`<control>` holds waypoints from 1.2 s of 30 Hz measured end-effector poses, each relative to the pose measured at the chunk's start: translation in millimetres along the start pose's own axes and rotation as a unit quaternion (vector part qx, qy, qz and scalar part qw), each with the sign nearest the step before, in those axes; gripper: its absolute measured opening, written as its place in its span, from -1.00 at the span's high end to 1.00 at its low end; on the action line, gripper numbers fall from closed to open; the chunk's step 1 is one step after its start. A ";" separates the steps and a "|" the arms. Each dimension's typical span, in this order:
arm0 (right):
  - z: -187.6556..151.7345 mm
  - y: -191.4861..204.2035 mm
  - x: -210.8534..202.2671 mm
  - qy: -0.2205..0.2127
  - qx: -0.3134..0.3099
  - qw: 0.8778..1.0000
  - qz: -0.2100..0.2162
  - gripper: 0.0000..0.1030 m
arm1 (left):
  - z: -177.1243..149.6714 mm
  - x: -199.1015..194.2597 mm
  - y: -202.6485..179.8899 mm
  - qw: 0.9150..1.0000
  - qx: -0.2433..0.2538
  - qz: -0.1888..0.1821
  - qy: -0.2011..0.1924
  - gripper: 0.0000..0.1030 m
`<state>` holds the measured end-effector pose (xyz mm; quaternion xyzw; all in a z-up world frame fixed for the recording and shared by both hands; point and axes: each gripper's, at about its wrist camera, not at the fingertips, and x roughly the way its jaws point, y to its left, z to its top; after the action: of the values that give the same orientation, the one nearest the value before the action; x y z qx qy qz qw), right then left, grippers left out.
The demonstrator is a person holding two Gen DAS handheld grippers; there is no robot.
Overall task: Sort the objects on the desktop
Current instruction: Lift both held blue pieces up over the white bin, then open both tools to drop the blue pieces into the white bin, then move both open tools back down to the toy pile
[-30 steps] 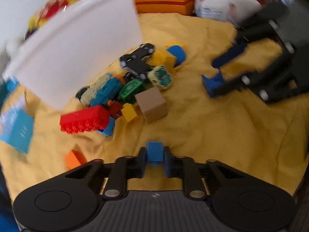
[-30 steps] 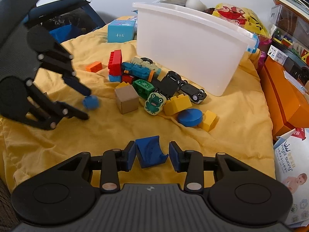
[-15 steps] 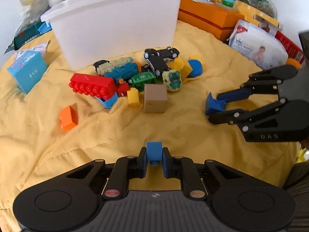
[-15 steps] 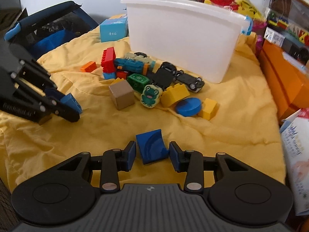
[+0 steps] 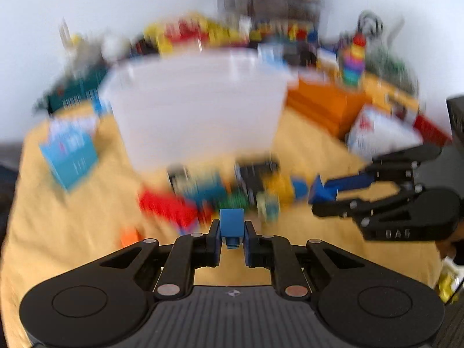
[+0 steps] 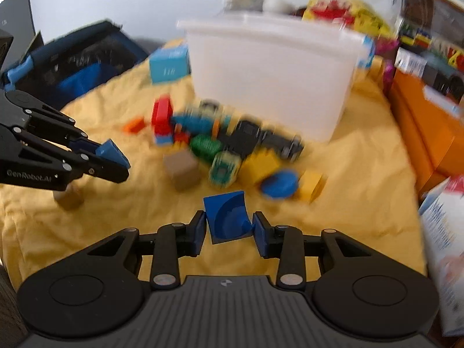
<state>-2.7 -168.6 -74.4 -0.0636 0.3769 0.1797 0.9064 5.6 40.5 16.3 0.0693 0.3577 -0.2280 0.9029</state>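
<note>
Left tool [image 5: 232, 233] and right tool [image 6: 230, 226], each clamped on a block.

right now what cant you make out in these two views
- Inside of the white bin: hidden by its own frosted wall in both views.
- Toy pile: motion blur in the left wrist view smears the pieces together.
- Tan block: partly covered by the left claw in the right wrist view.
- Back shelf items: blurred in the left wrist view.
</note>
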 end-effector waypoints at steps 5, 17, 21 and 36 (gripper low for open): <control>43.2 -11.1 -20.1 -0.066 -0.012 0.998 -0.021 0.25 | 63.9 -10.2 13.5 0.997 0.016 0.026 -0.075 0.66; 147.3 -48.2 15.1 -0.144 0.011 0.987 -0.077 0.25 | 151.9 77.3 41.1 0.992 0.031 0.089 -0.080 0.65; 154.6 -53.2 37.7 -0.129 0.024 0.987 -0.095 0.23 | 151.9 98.3 47.8 0.995 0.007 0.089 -0.048 0.34; 122.7 -43.9 6.9 -0.139 0.019 0.988 -0.065 0.18 | 84.6 18.0 14.7 0.994 0.014 0.061 -0.093 -0.30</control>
<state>99.3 -176.5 6.7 -0.0452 0.2455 0.1207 0.9608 75.9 22.6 65.7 0.0819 0.2642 -0.1825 0.9435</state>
